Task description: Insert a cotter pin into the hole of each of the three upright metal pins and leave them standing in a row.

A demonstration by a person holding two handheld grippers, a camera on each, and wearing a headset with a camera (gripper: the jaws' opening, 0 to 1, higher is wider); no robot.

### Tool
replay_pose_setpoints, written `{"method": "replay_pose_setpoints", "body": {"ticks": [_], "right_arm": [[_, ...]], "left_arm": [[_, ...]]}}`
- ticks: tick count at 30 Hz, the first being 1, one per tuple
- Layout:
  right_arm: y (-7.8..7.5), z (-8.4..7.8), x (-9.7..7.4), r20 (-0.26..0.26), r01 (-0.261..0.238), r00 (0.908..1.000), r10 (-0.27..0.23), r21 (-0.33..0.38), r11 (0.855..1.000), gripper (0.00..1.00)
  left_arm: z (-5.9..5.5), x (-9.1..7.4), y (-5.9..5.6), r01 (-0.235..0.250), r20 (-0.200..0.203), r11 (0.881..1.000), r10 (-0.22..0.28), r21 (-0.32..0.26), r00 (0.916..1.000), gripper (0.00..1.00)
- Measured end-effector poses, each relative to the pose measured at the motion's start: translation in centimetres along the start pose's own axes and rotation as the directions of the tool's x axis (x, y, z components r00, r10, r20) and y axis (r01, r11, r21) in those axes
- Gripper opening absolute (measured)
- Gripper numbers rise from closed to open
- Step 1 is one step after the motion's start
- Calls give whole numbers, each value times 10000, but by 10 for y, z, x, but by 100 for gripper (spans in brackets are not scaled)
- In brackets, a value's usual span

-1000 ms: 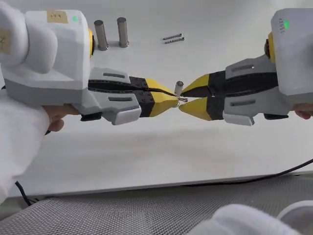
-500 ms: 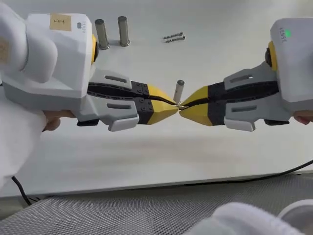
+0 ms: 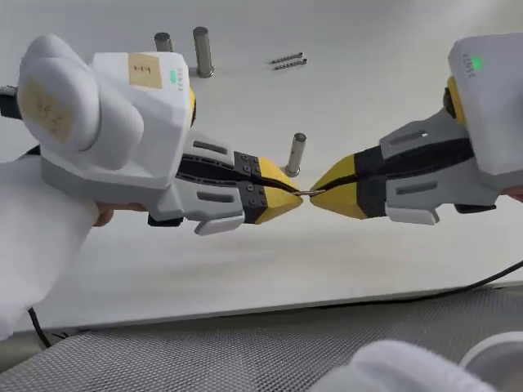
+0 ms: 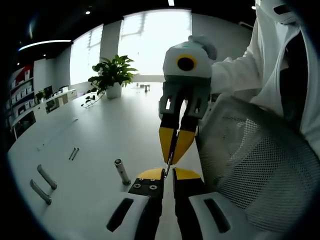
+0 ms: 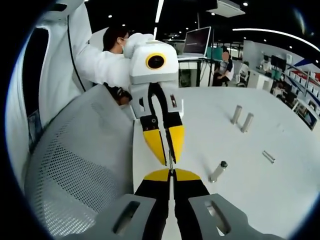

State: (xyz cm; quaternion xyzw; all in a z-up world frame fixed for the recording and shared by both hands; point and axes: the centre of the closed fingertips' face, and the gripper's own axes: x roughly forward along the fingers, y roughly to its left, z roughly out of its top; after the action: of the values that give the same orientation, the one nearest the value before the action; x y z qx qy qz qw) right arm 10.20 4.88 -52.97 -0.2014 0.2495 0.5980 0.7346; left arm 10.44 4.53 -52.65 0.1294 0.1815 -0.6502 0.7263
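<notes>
A thin cotter pin [image 3: 306, 194] hangs level between my two grippers, above the white table. My left gripper [image 3: 296, 200] is shut on its left end and my right gripper [image 3: 315, 197] is shut on its right end, tips almost touching. Just behind them stands one upright metal pin [image 3: 296, 153], apart from both grippers. The left gripper view has the cotter pin [image 4: 169, 162] running from my own jaws into the right gripper [image 4: 171, 159], with the metal pin [image 4: 121, 171] to the left. In the right gripper view the metal pin [image 5: 218, 171] stands to the right of the left gripper [image 5: 170, 159].
Two more upright metal pins [image 3: 202, 51] [image 3: 163, 41] stand at the far left of the table [image 3: 392, 98]. Two spare cotter pins [image 3: 288, 61] lie at the far middle. A mesh chair back [image 3: 245, 351] and a black cable [image 3: 458, 290] run along the near table edge.
My right gripper, open a second ago, has shut on the free end of the cotter pin. Both grippers have drawn slightly nearer to me, away from the upright pin.
</notes>
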Motion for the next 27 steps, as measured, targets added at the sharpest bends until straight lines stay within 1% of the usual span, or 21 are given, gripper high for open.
{"method": "replay_pose_setpoints", "body": {"ticks": [2, 4, 5, 6, 9, 10, 11, 12, 13, 14, 16, 19, 21, 22, 24, 25, 27], "right_arm": [[-2, -2, -2, -20, 77, 10000, -77, 54, 10000, 0], [-8, -4, -5, -85, 268, 9996, -268, 52, 9996, 0], [-12, -6, -6, -140, 416, 9990, -415, 76, 9991, 0], [-15, -7, -7, -178, 502, 9986, -501, 88, 9987, 0], [-26, -12, -10, -323, 839, 9960, -832, 215, 9962, 0], [-30, -14, -11, -376, 926, 9951, -915, 299, 9953, 0], [-33, -16, -11, -457, 1026, 9938, -1010, 330, 9942, 0], [-38, -20, -12, -612, 1148, 9917, -1129, 287, 9930, 0], [-40, -23, -12, -692, 1207, 9905, -1184, 291, 9923, 0], [-44, -25, -12, -737, 1286, 9893, -1256, 376, 9910, 0], [-51, -29, -12, -796, 1351, 9881, -1313, 435, 9899, 0], [-63, -35, -11, -855, 1431, 9866, -1389, 451, 9887, 0], [-67, -35, -10, -846, 1458, 9863, -1415, 471, 9882, 0], [-67, -35, -10, -844, 1455, 9864, -1413, 459, 9883, 0], [-69, -34, -8, -851, 1419, 9868, -1380, 413, 9890, 0], [-70, -34, -7, -862, 1384, 9871, -1347, 385, 9896, 0], [-72, -34, -6, -911, 1351, 9871, -1317, 317, 9903, 0]], "left_arm": [[-2, 1, 4, -133, -71, 9999, 133, 8, 9999, 12], [-2, 1, 9, -277, -44, 9996, 277, -56, 9996, 15], [-3, 2, 13, -402, -24, 9988, 402, -277, 9992, 17], [-4, 3, 16, -470, -47, 9982, 469, -362, 9989, 18], [-8, 5, 26, -874, -199, 9957, 868, -311, 9960, 19], [-7, 6, 31, -1035, -176, 9940, 1029, -362, 9945, 20], [-7, 6, 33, -1097, -186, 9931, 1091, -403, 9939, 21], [-7, 6, 39, -1310, -180, 9904, 1303, -444, 9913, 22], [-7, 7, 41, -1364, -154, 9897, 1359, -428, 9906, 23], [-6, 7, 46, -1474, -141, 9883, 1470, -402, 9890, 26], [-6, 7, 52, -1508, -188, 9878, 1501, -378, 9885, 29], [-4, 10, 63, -1604, -196, 9864, 1597, -362, 9870, 26], [-3, 12, 70, -1698, -224, 9850, 1692, -305, 9853, 27], [-3, 13, 71, -1692, -248, 9851, 1685, -295, 9854, 27], [-4, 16, 76, -1638, -426, 9862, 1626, -238, 9858, 26], [-4, 17, 79, -1638, -480, 9864, 1630, -114, 9855, 26], [-3, 21, 81, -1599, -530, 9871, 1595, -37, 9858, 25]]}}
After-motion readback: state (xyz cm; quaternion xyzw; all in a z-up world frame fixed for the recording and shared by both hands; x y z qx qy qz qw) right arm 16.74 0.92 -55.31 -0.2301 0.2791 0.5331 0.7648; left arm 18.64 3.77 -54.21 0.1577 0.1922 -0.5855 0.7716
